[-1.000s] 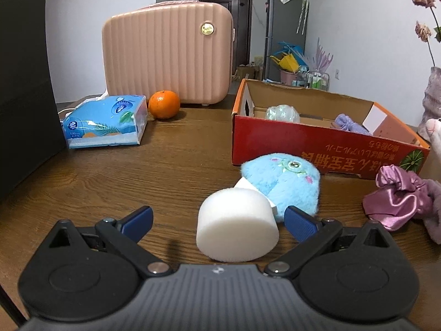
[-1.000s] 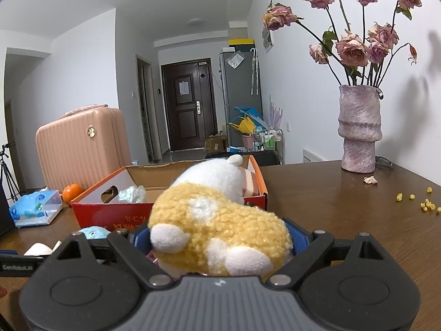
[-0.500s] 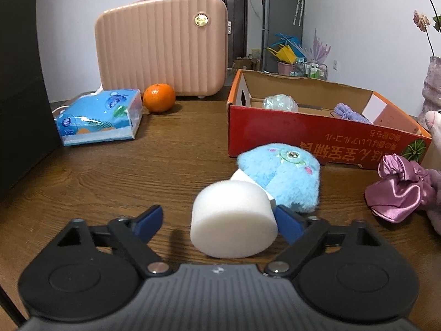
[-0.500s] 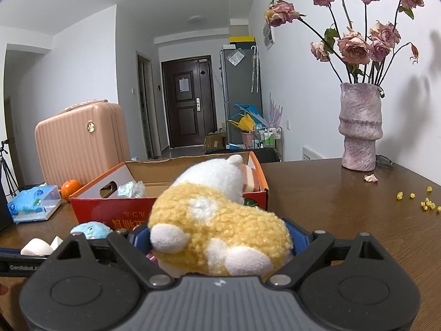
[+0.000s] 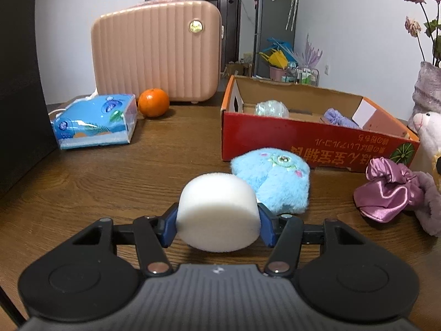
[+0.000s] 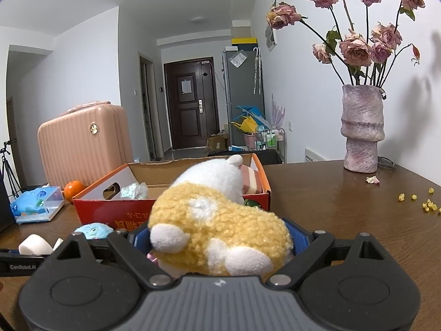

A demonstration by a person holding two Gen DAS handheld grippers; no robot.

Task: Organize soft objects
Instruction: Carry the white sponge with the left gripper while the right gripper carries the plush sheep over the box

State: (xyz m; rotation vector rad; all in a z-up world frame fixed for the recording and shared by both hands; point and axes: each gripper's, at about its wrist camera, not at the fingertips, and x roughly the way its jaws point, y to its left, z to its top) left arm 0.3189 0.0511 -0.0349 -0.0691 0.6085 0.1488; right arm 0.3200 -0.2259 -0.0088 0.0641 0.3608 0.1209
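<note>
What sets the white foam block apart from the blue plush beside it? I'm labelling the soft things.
The white foam block is smooth, plain and drum-shaped; the blue plush is furry, with a stitched face. The block sits between the closing jaws of the left gripper, pads at its sides; the plush lies free. Both are outside the red box.

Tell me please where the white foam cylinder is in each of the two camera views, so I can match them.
Left wrist view: the white foam cylinder is at lower centre, between the blue pads of the left gripper, whose jaws are closing on it.
Right wrist view: the same cylinder is small at the far lower left, on the table.
Shared landmark: the red cardboard box, just behind the cylinder in both views.
</note>
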